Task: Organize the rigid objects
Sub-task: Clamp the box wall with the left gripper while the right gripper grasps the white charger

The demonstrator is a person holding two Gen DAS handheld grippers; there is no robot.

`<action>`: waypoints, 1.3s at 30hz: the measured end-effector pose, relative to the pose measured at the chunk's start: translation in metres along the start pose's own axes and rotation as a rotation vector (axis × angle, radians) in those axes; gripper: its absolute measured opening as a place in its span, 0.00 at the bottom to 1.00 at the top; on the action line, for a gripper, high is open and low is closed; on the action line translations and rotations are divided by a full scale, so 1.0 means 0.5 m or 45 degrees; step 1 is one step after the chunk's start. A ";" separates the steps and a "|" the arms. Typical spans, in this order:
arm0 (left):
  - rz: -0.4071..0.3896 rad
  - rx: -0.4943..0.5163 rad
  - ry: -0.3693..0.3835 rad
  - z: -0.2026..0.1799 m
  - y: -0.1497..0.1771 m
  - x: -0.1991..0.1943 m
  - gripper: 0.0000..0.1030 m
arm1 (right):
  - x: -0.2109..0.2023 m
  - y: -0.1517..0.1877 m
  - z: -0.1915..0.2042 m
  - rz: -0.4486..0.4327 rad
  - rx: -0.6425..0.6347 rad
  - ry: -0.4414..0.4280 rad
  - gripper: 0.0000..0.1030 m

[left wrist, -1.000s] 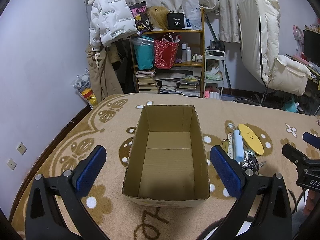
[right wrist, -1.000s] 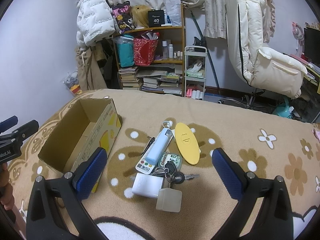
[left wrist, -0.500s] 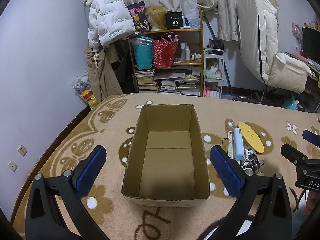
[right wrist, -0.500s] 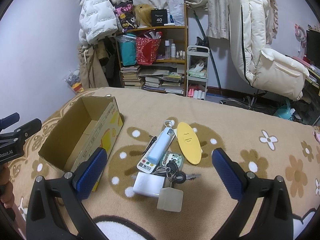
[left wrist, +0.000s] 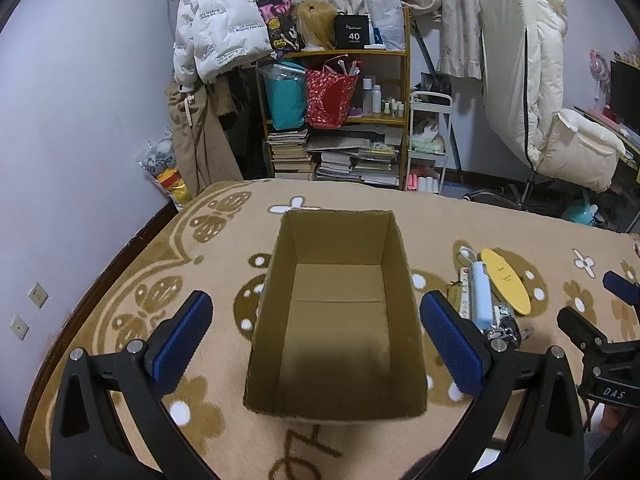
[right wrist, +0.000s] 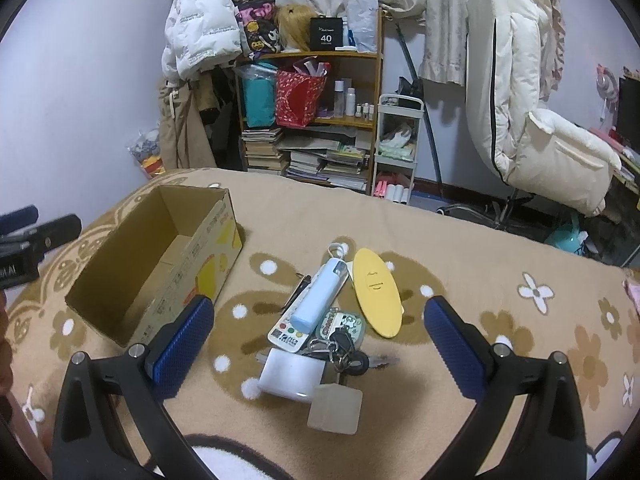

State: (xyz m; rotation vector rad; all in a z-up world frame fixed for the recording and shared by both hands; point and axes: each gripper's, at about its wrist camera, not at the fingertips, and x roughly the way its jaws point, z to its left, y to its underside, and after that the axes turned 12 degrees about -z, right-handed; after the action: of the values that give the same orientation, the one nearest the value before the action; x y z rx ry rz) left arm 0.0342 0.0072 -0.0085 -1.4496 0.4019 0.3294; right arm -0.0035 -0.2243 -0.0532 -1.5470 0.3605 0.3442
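The left gripper (left wrist: 316, 344) has its jaws spread wide with nothing between the blue pads, and it hangs above the near end of an open cardboard box (left wrist: 335, 364) that sits empty on a tan blanket (left wrist: 168, 264) with brown flower patterns. The right gripper (right wrist: 318, 346) is likewise spread wide and holds nothing, poised over a small heap of things lying on the blanket to the right of the box. In that heap a pale blue tube (right wrist: 318, 298) rests diagonally across a white card with coloured dots (right wrist: 289, 330), a yellow oval disc (right wrist: 377, 292) lies just beside the tube, a bunch of keys (right wrist: 346, 350) sits between them toward the camera, and a white block (right wrist: 290, 372) touches a translucent cube (right wrist: 335, 408) nearest the gripper. Beyond the blanket stand a cluttered bookshelf (right wrist: 316, 120) and a cream padded chair (right wrist: 532, 120).
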 end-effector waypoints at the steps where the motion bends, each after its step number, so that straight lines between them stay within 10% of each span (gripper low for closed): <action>1: 0.005 -0.006 0.000 0.004 -0.003 0.009 1.00 | 0.004 -0.001 -0.001 0.003 0.003 0.001 1.00; 20: 0.329 -0.040 0.066 0.052 0.029 0.183 0.97 | 0.115 0.039 -0.058 0.254 0.176 0.040 1.00; 31: 0.535 -0.038 0.031 0.064 0.088 0.251 0.41 | 0.172 0.112 -0.064 0.548 0.115 0.080 0.93; 39: 0.629 -0.158 0.006 0.108 0.112 0.276 0.18 | 0.188 0.153 -0.071 0.696 0.178 0.038 0.86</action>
State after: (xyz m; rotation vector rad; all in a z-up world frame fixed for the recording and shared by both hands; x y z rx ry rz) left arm 0.1355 0.0630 -0.1169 -1.4593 0.7565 0.7575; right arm 0.0476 -0.2610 -0.1626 -1.2996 0.8176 0.7045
